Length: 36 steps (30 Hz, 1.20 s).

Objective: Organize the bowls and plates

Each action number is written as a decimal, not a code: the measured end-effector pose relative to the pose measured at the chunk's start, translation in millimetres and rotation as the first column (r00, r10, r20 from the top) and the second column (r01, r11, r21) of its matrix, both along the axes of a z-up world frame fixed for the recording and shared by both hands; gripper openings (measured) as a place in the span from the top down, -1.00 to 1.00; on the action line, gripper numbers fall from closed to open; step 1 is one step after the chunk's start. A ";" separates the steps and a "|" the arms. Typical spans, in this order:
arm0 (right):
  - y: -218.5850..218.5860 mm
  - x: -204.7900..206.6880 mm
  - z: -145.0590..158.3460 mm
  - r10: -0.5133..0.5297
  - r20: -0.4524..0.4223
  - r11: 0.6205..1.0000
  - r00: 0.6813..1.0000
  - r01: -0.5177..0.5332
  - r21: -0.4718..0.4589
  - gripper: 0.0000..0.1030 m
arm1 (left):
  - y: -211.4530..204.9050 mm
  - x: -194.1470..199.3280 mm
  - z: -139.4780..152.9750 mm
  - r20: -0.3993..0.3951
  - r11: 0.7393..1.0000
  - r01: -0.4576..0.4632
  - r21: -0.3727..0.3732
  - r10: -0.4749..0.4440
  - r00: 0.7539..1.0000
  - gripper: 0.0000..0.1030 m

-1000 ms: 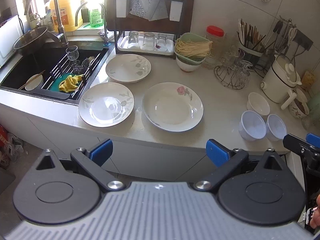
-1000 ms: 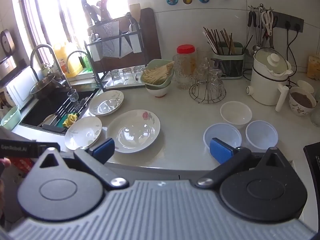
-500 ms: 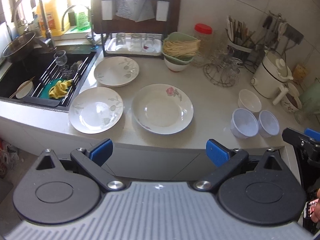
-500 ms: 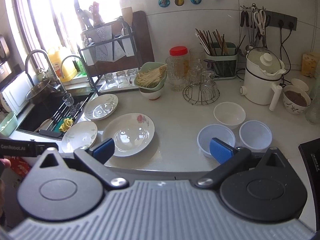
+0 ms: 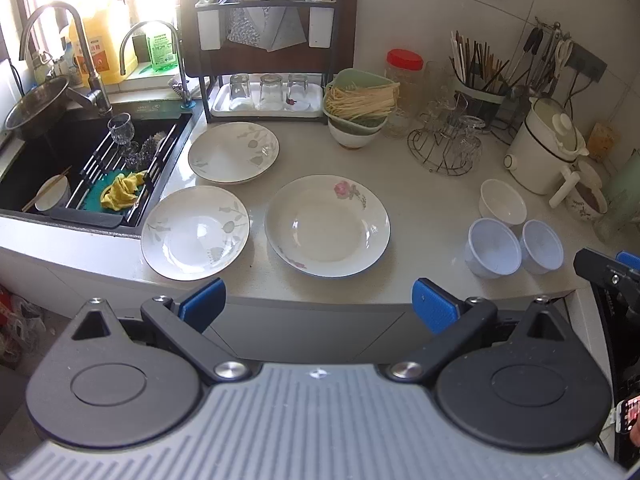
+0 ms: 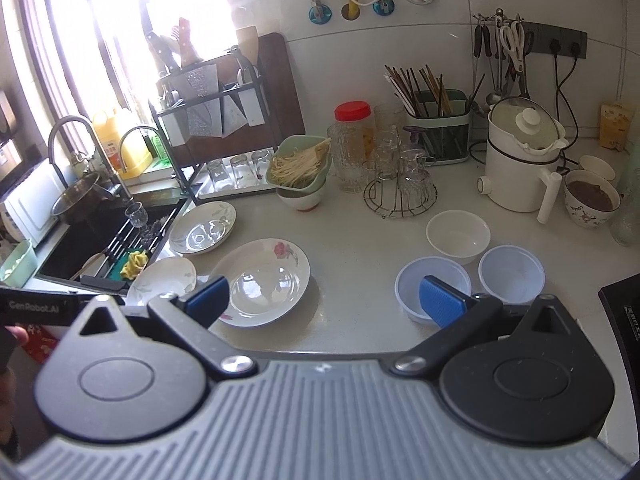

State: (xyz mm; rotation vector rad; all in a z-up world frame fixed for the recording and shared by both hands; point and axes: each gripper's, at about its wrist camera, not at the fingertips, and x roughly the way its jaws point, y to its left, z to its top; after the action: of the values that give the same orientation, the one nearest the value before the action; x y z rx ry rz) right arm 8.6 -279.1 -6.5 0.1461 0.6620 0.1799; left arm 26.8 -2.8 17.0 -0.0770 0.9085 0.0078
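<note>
Left gripper [image 5: 318, 306]: jaws wide apart, nothing between them, held off the counter [image 5: 420, 216] edge. Right gripper [image 6: 324, 300]: jaws likewise wide and empty, hanging over the counter's front.

On the counter: rose plate [image 5: 327, 226] at centre, leaf plate [image 5: 195, 232] beside it to the left, second leaf plate [image 5: 233, 152] behind, next to the sink [image 5: 80, 160]. To the right, a white bowl [image 5: 502, 202] with two bluish bowls [image 5: 494, 247] [image 5: 542, 245] in front, close together.

Left view only: the sink interior, with a small bowl and chopsticks [image 5: 52, 194] and a yellow cloth [image 5: 122, 191]. Right view only: wall sockets [image 6: 560, 45], a brown-filled cup [image 6: 592, 199], a hob corner [image 6: 624, 312], and the left gripper's body at its left edge.

Versus 1.0 s ago: both cameras sit a little further back; plates and bowls unmoved; jaw openings unchanged.
</note>
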 end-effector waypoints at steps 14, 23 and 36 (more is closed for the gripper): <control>-0.4 -0.7 -7.4 -0.034 -0.021 0.999 0.999 0.034 -0.004 -1.00 | -0.8 2.9 -8.4 0.004 1.000 -0.029 0.011 0.029 1.000 -0.96; -1.0 -2.4 -8.6 -0.029 -0.014 1.000 0.999 0.029 -0.008 -1.00 | -1.2 3.8 -9.1 0.000 0.999 -0.033 0.006 0.033 0.999 -0.96; -5.1 -6.4 -15.2 -0.011 -0.012 1.000 1.000 0.011 0.017 -1.00 | -6.3 0.7 -18.6 -0.022 0.998 -0.067 0.005 0.067 0.998 -0.96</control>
State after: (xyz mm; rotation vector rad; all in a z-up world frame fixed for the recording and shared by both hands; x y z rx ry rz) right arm 2.2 -284.2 -21.7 0.1672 0.6719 0.1746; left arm 27.5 -9.0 -1.6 -0.1040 0.9274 0.0728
